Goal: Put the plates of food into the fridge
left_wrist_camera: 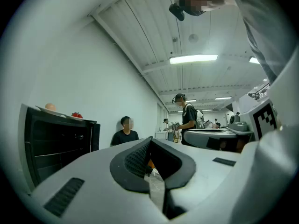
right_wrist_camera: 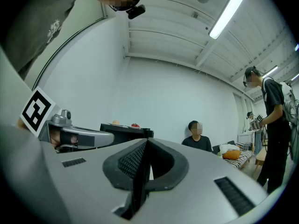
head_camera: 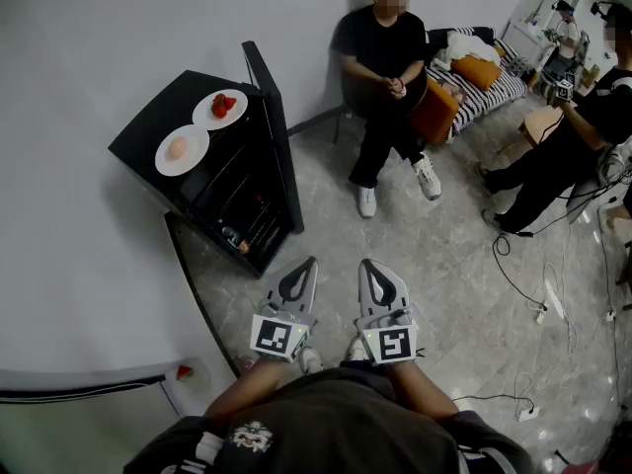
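Bright ceiling tubes (left_wrist_camera: 193, 59), fisheye-warped edges

The right gripper (right_wrist_camera: 145, 143) is pressing its jaws together, ribbed pads meeting, with nothing sitting between them. Just to its left, the left gripper (right_wrist_camera: 79, 136) is reaching forward alongside, its marker cube (right_wrist_camera: 35, 110) showing nearer the camera. Ahead and slightly left, a black fridge (right_wrist_camera: 125, 133) is standing against the white wall (right_wrist_camera: 177, 92), carrying a plate of pale food (right_wrist_camera: 116, 122) and a plate of red food (right_wrist_camera: 135, 124) on its top. Ahead to the right, a seated person (right_wrist_camera: 197, 139) in black is facing this way. Farther right, an orange cushion (right_wrist_camera: 231, 154) is lying on striped bedding, and a standing person (right_wrist_camera: 271, 125) is holding a device. Overhead, a ceiling light (right_wrist_camera: 226, 13) is glowing.
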{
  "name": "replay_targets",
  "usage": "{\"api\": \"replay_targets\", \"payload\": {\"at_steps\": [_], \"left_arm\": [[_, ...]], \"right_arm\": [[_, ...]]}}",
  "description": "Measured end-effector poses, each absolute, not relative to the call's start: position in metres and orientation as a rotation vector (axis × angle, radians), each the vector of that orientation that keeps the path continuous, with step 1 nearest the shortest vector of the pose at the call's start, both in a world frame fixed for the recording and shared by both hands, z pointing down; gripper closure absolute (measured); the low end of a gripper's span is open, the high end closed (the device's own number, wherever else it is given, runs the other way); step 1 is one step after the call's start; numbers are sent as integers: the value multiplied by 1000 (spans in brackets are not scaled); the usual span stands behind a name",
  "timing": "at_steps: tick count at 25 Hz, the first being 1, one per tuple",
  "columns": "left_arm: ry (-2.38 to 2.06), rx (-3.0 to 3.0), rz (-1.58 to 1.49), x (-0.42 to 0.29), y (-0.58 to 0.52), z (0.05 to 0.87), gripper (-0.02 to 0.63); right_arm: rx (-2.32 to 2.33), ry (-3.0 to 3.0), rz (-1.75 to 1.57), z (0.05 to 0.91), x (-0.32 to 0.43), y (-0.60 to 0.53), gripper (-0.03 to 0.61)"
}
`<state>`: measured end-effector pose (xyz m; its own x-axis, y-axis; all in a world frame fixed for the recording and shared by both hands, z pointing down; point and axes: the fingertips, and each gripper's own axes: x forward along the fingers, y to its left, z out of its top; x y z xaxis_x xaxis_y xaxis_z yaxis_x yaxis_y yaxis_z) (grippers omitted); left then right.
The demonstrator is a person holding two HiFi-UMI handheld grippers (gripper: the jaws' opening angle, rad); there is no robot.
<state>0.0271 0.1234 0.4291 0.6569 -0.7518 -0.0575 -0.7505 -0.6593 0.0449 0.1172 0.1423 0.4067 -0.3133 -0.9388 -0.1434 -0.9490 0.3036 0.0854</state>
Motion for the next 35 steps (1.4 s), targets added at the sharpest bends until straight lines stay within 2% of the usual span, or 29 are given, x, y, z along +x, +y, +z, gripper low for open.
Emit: {"api": "replay_targets", "payload": {"at_steps": [10, 35], "left_arm": [[-1313, 2852, -131, 17, 167, 414, 591], [-1316, 2886, -159, 0, 184, 403, 591]], "right_arm": [[-1789, 2514, 250, 403, 104, 179, 554], [-1736, 2459, 237, 383, 87, 198, 554]]}}
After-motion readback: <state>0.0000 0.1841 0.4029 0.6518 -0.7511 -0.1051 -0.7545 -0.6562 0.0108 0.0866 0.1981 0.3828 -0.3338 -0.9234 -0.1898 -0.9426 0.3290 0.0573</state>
